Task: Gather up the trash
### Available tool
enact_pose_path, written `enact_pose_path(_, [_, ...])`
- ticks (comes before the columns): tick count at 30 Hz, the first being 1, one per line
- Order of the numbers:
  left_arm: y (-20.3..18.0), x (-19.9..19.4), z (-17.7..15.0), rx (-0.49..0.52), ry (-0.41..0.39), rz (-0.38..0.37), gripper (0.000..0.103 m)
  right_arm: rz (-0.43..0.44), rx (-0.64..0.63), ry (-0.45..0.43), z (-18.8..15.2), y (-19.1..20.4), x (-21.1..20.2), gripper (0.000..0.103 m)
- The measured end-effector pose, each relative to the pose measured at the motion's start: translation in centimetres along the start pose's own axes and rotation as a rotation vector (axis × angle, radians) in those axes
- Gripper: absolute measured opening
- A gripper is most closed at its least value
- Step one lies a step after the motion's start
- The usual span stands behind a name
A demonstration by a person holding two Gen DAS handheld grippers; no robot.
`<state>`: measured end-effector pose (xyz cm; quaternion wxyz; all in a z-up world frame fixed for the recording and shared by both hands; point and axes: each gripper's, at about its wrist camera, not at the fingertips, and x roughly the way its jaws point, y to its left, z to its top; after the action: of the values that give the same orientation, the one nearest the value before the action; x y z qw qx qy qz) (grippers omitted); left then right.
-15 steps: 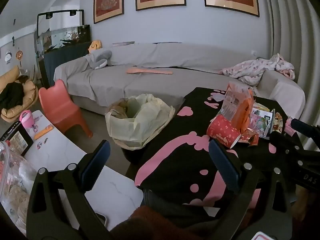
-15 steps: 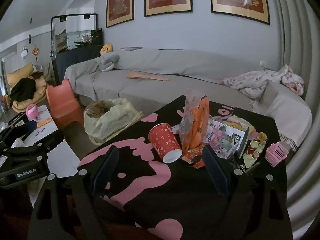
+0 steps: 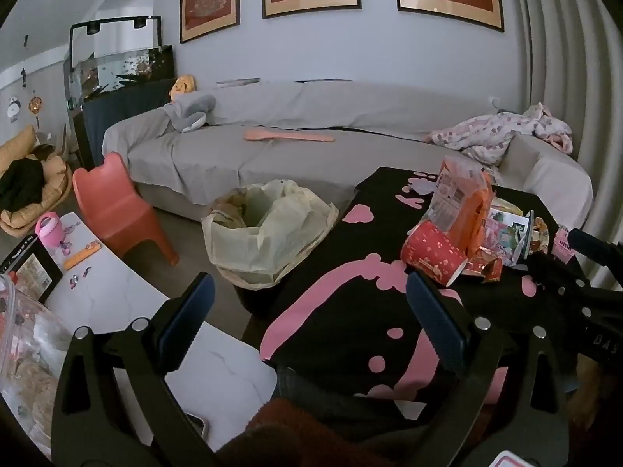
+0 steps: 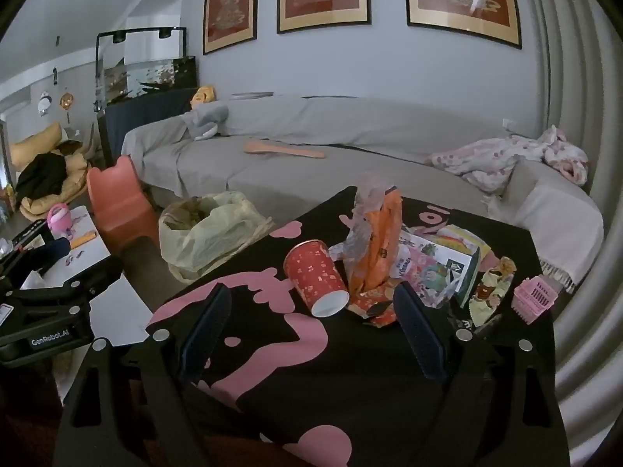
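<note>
Right gripper (image 4: 311, 323) hovering low over the black-and-pink tablecloth (image 4: 272, 334), fingers spread wide, nothing between them. Just ahead, at about 12 o'clock in the right wrist view: red paper cup (image 4: 314, 278) lying on its side, open white mouth turned toward the camera. Touching it at 1 o'clock, an orange snack bag (image 4: 375, 245) standing upright with a crumpled clear top. Behind and right of that bag, a heap of colourful wrappers and paper (image 4: 436, 264), then a yellowish wrapper (image 4: 488, 284) at 2 o'clock and a small pink basket (image 4: 535, 299) near the table's right edge (contents too small to tell).

Left gripper (image 3: 307, 323) likewise held apart and empty, poised over the near corner of the same cloth. From its camera, cup (image 3: 434, 258) and orange bag (image 3: 465, 210) sitting at 2 o'clock, well apart from the fingers. Trash bin lined with a pale yellow bag (image 3: 268, 237) at 12 o'clock, on the floor just beside the table's left edge, mouth open, some waste visible inside. In the right wrist view, same bin (image 4: 206, 233) at 10 o'clock.

Beyond the bin: orange child's chair (image 3: 117, 210) at 10 o'clock, grey sofa (image 3: 311, 144) across the back, pink patterned blanket (image 3: 502, 136) bunched at its right end.
</note>
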<state>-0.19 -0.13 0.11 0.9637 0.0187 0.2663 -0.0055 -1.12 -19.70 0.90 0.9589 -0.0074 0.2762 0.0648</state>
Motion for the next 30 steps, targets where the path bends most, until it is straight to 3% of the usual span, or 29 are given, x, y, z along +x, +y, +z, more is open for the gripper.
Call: enact_pose_path(30, [-0.37,0.55,-0.11,0.002,0.018,-0.023,0.094,-0.014,0.004,0.0,-0.1,-0.72,0.13,0.082])
